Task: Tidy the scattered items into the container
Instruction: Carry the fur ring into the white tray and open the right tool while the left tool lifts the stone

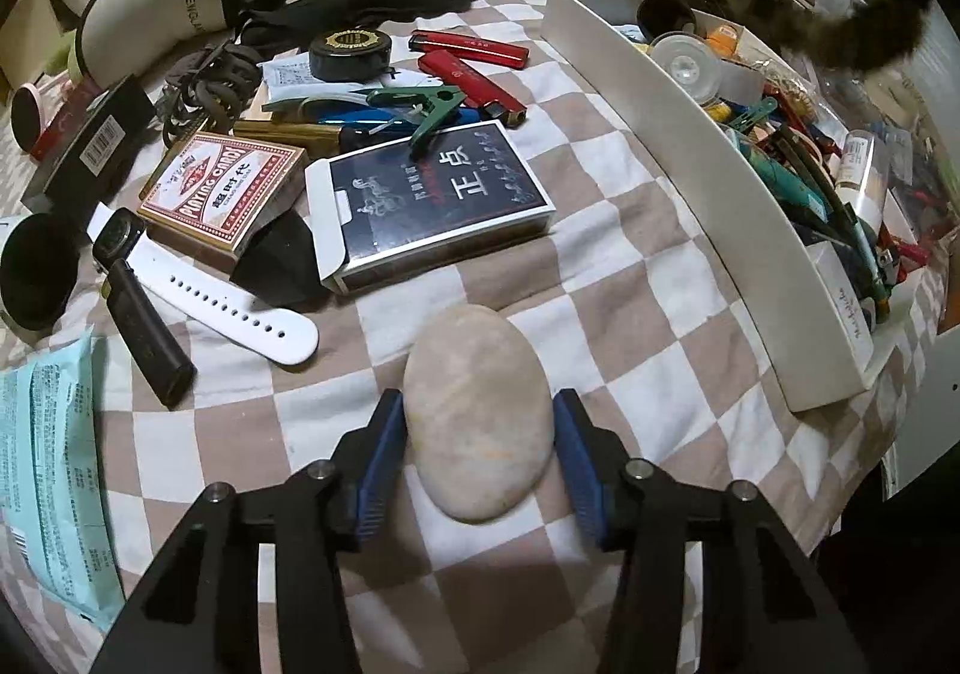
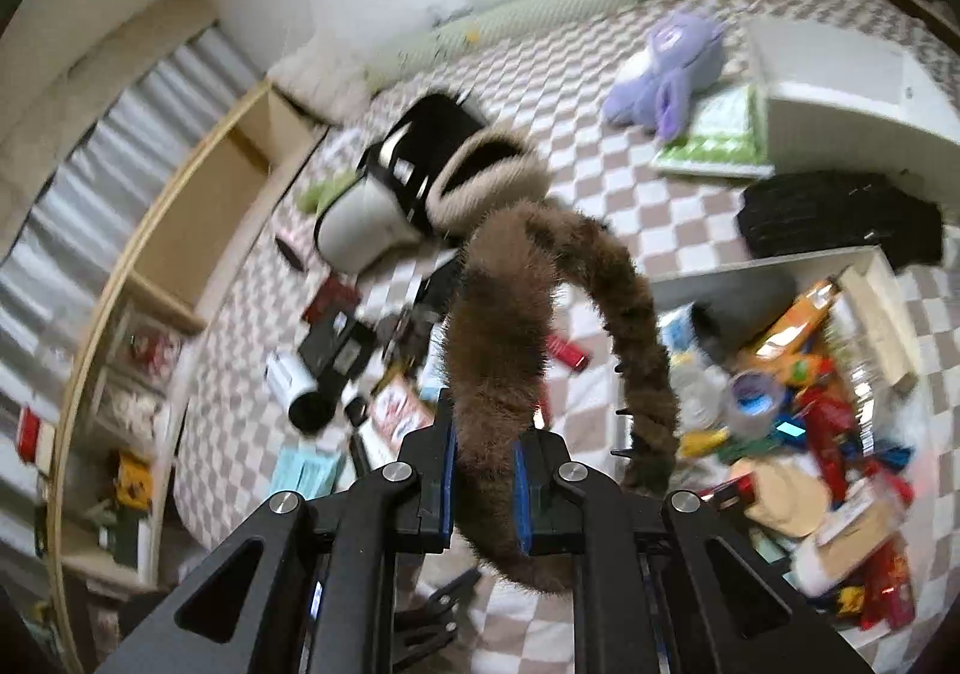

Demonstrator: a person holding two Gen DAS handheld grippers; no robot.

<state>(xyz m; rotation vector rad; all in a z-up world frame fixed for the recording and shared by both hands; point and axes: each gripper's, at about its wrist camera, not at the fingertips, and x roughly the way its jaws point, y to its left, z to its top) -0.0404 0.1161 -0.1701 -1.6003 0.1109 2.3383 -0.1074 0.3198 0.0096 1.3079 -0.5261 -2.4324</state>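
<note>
smooth oval stone [image 1: 477, 416]: pale beige | checked bedcover [image 1: 630, 278]: brown-and-white squares | furry curved headband [image 2: 510, 326]: mottled brown | open storage box [image 1: 690, 146]: white | plush toy [image 2: 666, 68]: lilac

black tongs [image 1: 479, 464], blue pads [image 1: 378, 464], silver screws.

Smooth matt stone [image 1: 477, 413], furry headband [image 2: 504, 326] (cloth bedcover [image 1: 630, 266])

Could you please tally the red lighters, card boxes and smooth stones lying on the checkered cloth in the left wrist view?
Red lighters: 2, the upper red lighter and the lower red lighter
Card boxes: 2, the red card box and the dark card box
Stones: 1, the stone between the left gripper fingers
Total: 5
</note>
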